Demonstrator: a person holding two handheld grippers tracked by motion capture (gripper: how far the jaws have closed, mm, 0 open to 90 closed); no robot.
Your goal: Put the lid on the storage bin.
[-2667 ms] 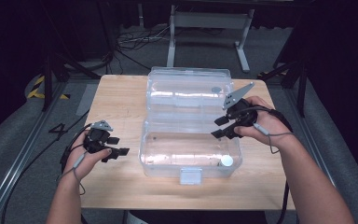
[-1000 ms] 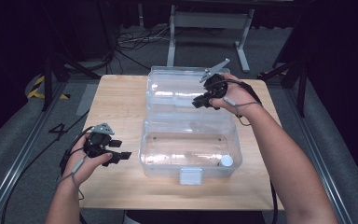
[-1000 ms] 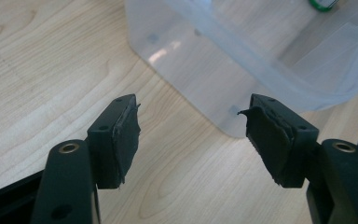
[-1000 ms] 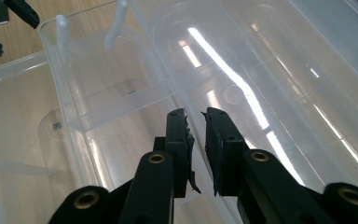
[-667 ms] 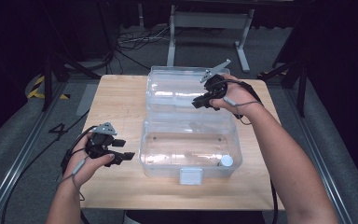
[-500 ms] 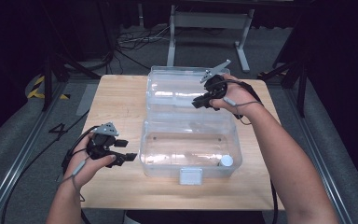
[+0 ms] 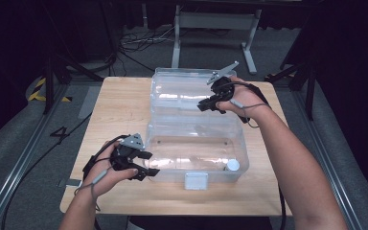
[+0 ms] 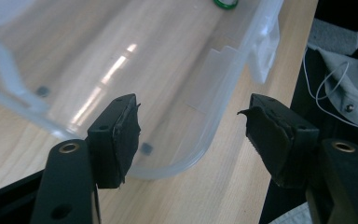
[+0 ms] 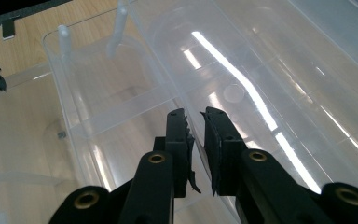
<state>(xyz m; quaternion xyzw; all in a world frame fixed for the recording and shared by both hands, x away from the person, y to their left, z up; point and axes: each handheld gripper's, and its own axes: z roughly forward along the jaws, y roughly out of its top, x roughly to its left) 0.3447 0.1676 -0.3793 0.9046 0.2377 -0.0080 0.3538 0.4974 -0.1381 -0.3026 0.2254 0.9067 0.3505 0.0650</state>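
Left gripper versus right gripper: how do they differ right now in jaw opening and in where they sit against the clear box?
The left gripper has its jaws spread wide, astride the near-left corner of the clear box; nothing is pinched. The right gripper has its jaws nearly together on the edge of the open lid. The left gripper sits low at table level, while the right gripper is raised over the far half. Both have black jaws and trailing cables.

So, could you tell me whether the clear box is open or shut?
Open: the clear box has its lid swung back, and the right gripper pinches the lid's edge.
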